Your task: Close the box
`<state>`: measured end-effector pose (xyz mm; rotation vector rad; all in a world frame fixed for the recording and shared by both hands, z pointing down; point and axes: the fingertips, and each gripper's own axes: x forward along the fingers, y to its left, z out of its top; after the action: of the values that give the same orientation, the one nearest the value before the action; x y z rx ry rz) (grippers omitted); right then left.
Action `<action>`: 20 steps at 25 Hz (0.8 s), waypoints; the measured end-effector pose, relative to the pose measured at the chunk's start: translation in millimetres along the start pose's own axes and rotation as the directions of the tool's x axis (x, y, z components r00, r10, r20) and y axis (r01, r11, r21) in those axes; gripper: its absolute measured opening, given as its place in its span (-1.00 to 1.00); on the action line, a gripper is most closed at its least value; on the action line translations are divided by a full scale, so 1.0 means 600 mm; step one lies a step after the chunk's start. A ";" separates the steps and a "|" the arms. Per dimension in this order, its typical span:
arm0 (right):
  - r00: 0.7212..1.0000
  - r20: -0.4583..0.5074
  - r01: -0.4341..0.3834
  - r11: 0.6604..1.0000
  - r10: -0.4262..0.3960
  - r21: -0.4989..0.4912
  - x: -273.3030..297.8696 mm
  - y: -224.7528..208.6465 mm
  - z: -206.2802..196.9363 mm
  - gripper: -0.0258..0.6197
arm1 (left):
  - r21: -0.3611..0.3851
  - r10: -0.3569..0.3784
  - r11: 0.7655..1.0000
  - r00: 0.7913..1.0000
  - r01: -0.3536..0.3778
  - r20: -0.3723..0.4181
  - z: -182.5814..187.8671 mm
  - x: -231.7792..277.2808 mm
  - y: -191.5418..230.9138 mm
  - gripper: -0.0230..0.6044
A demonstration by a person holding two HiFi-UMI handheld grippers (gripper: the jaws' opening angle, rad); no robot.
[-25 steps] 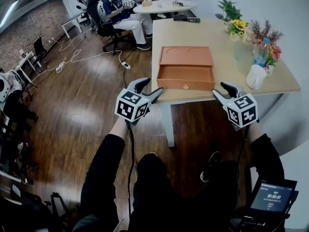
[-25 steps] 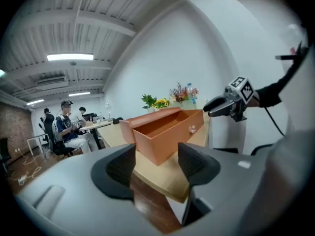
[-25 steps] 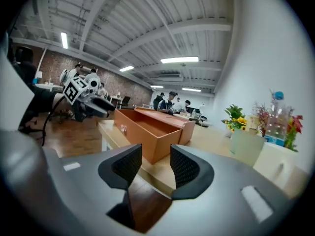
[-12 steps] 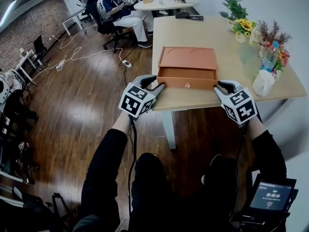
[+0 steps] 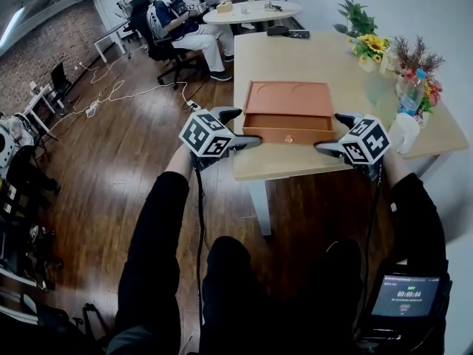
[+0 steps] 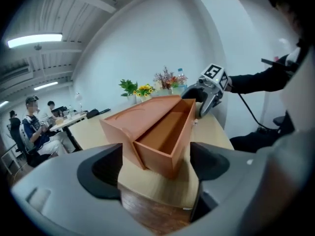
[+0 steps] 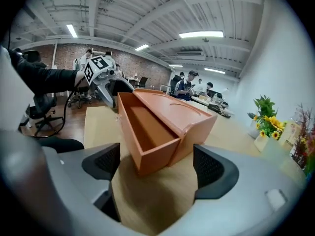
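- The left gripper (image 6: 156, 175) has its jaws opening; the orange box's (image 6: 157, 129) near corner lies between them, untouched.
- The box sits open on the table (image 6: 91, 132).
- The right gripper (image 6: 201, 102) is at the box's far end.

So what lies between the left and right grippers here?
The orange box, its drawer slid out, sits between the left gripper and the right gripper, clearest in the head view. Both sets of jaws are opening, each toward a box end, gripping nothing.

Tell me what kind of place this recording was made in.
Probably a shared office or lab workspace: people sit on office chairs at a round white table at the back, cables run across the wood floor, and a light wooden table holds flowers.
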<state>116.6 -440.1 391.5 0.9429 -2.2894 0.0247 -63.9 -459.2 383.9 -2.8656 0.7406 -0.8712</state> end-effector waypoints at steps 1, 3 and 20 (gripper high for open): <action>1.000 0.000 -0.014 1.000 0.014 0.005 0.005 -0.002 0.009 0.54 | 0.018 -0.018 1.000 1.000 0.018 -0.014 0.002 0.005 0.000 0.40; 1.000 0.002 -0.026 1.000 0.026 0.015 0.007 -0.007 0.021 0.51 | 0.047 -0.014 0.999 0.999 0.016 -0.032 0.003 0.011 0.003 0.40; 0.989 0.051 0.131 0.985 -0.137 0.111 -0.007 -0.045 0.031 -0.33 | -0.098 0.215 0.972 0.977 -0.213 0.008 0.008 -0.006 0.053 -0.45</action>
<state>125.5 -462.1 368.9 1.1659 -2.2913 0.0640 -77.8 -486.2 371.8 -2.7997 1.0945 -0.7998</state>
